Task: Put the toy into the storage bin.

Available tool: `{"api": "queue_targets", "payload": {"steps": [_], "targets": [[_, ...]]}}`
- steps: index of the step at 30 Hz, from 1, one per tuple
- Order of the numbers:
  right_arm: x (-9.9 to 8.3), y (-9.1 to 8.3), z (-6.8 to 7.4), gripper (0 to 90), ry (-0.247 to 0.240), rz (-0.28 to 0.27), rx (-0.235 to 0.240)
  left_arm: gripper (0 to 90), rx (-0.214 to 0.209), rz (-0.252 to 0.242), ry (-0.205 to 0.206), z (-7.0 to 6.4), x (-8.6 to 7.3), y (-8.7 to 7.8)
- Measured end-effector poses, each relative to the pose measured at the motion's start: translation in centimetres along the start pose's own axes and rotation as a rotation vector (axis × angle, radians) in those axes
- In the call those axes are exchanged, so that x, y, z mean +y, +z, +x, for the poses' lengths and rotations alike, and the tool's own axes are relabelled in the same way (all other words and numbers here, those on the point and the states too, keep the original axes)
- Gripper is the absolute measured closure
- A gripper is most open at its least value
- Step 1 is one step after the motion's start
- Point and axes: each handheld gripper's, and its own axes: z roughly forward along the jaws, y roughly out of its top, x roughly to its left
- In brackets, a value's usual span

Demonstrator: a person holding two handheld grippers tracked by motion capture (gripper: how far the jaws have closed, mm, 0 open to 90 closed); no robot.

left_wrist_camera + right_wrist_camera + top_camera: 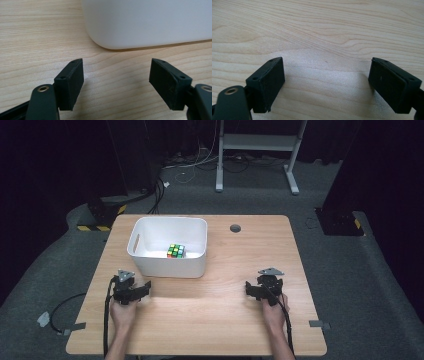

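Observation:
A white plastic bin (pixel 170 255) stands on the wooden table (pixel 240 255), left of centre, with a colourful puzzle cube (pixel 175 251) lying inside it. My left gripper (pixel 131 289) rests on the table just in front of the bin's near left corner. Seen from the left gripper view, that gripper (pixel 116 75) is open with only bare wood between its jaws, and the bin's rounded wall (pixel 150 22) rises close ahead. My right gripper (pixel 263 287) sits on the table at the right. It (pixel 327 77) is open over bare wood.
A dark round grommet hole (pixel 235 228) sits near the table's far edge. Cables trail from both grippers toward the near edge. A white desk frame (pixel 257 150) and loose cables lie on the dark floor beyond the table.

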Motion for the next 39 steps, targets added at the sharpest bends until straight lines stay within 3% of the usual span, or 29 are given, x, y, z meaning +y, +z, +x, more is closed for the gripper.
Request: {"api": "queue_targets", "payload": {"steps": [14, 21, 26, 39], "targets": [[0.0, 0.0, 0.0, 13.7, 0.0, 0.0, 0.0, 28.1, 0.011, 0.011, 0.01, -0.06, -0.14, 0.51], [0.0, 0.0, 0.0, 13.6, 0.0, 0.0, 0.0, 27.9, 0.037, 0.025, 0.041, -0.34, -0.07, 0.6], [0.0, 0.0, 0.0, 13.6, 0.0, 0.0, 0.0, 25.1, 0.054, 0.024, 0.029, -0.35, -0.07, 0.68], [-0.01, 0.0, 0.0, 13.6, 0.0, 0.0, 0.001, 22.7, 0.044, 0.028, 0.027, -0.31, -0.07, 0.67]]}}
